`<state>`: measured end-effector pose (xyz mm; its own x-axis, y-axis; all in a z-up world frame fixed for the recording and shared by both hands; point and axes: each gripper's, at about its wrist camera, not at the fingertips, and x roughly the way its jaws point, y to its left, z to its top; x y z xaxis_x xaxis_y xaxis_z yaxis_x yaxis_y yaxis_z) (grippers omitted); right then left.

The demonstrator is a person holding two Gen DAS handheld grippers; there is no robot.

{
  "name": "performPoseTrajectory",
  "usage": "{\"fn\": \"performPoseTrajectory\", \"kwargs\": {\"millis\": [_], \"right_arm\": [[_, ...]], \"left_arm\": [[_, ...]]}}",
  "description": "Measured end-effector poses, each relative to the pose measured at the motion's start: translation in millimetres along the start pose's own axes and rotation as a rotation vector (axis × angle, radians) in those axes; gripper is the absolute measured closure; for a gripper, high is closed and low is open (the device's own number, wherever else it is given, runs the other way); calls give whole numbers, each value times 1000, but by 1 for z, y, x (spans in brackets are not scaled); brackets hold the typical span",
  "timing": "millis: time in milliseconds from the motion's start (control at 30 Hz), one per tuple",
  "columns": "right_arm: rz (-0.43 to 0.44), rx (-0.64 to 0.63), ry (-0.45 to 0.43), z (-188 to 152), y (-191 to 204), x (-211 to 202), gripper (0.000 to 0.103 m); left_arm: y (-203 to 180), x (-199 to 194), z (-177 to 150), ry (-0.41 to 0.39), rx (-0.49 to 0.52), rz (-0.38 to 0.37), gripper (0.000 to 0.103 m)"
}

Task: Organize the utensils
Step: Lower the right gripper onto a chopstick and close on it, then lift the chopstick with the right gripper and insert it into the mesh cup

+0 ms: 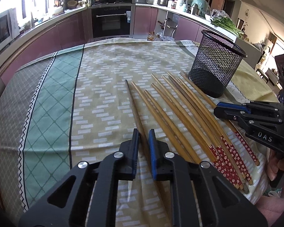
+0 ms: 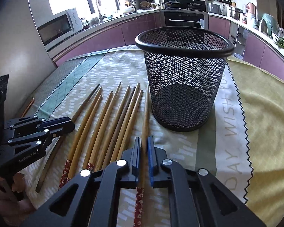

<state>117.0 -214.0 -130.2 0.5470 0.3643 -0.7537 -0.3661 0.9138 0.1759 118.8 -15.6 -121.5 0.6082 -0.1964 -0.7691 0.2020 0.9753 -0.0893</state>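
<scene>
Both grippers were clamped down: left gripper (image 1: 143, 132) pinched the darker chopstick (image 1: 131, 96), right gripper (image 2: 143, 139) pinched the chopstick (image 2: 146, 113) beside the mesh basket (image 2: 183, 87), other chopsticks (image 2: 104, 117) lying between on the table (image 1: 104, 75).

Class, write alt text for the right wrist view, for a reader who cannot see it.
The right tool is shut on one wooden chopstick lying on a patterned tablecloth, just before an empty black mesh holder. More chopsticks fan out to the left, where the left tool grips a darker one.
</scene>
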Motion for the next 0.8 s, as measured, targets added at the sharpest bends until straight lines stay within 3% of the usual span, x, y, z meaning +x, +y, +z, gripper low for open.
{"fn": "performPoseTrajectory", "kwargs": {"millis": [367,800], "right_arm": [[75,-17,-72,5,2,-33,97],[131,-39,-231,21,-2,-92,97]], "left_arm": [[-1,-22,3,-41,2,-43,95],[-14,-100,29,-189,37,-223,95]]}}
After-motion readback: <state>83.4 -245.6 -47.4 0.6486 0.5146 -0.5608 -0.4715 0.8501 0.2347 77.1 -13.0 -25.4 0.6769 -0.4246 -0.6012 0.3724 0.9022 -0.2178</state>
